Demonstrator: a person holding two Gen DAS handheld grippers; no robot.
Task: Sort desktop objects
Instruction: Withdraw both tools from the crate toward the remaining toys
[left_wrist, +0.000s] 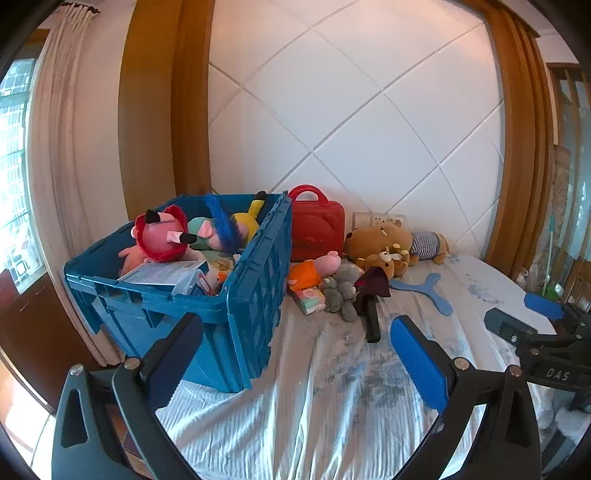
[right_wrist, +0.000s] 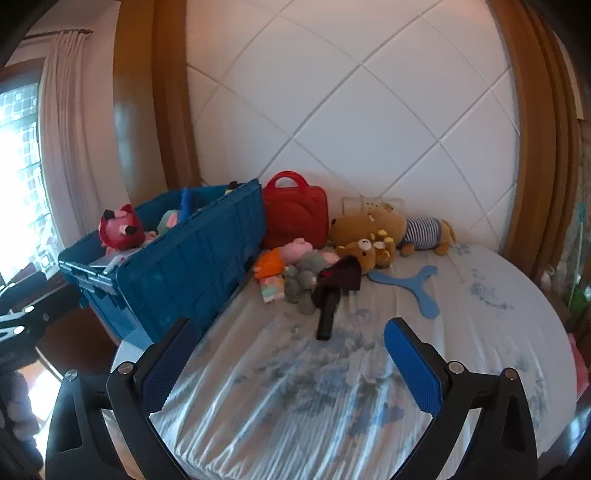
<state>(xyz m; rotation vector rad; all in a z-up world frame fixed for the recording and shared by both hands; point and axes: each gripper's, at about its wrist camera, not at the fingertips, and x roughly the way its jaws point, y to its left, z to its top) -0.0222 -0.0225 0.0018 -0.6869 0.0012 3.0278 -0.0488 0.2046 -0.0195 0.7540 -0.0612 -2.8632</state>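
the table (right_wrist: 498, 332), covered with a white cloth with blue flowers, fills the lower half of both views. on its left side stands the blue plastic crate (left_wrist: 255, 280), at centre left of the frame. inside the crate lie a red and pink plush (left_wrist: 160, 236), a green and pink plush (left_wrist: 207, 230), a yellow plush (left_wrist: 249, 218) and a blue feather (left_wrist: 221, 221), with a flat package (left_wrist: 162, 275) at the front.

just right of the crate, a red carry case (right_wrist: 295, 218) leans on the white tiled wall. right of it lies a big brown plush dog with a striped shirt (right_wrist: 391, 225), and a small brown bear (right_wrist: 365, 251) is in front, touching it. lower, near the crate, are a pink pig plush in orange (left_wrist: 314, 269), a grey plush (left_wrist: 341, 291), a small pastel packet (left_wrist: 310, 301) and a dark red cloth thing with a black handle (right_wrist: 332, 291). a blue boomerang (right_wrist: 410, 284) lies apart, to the right.

the left gripper (left_wrist: 299, 358) and the right gripper (right_wrist: 288, 365) are at the bottom of their views; both have the jaws wide apart and hold nothing.
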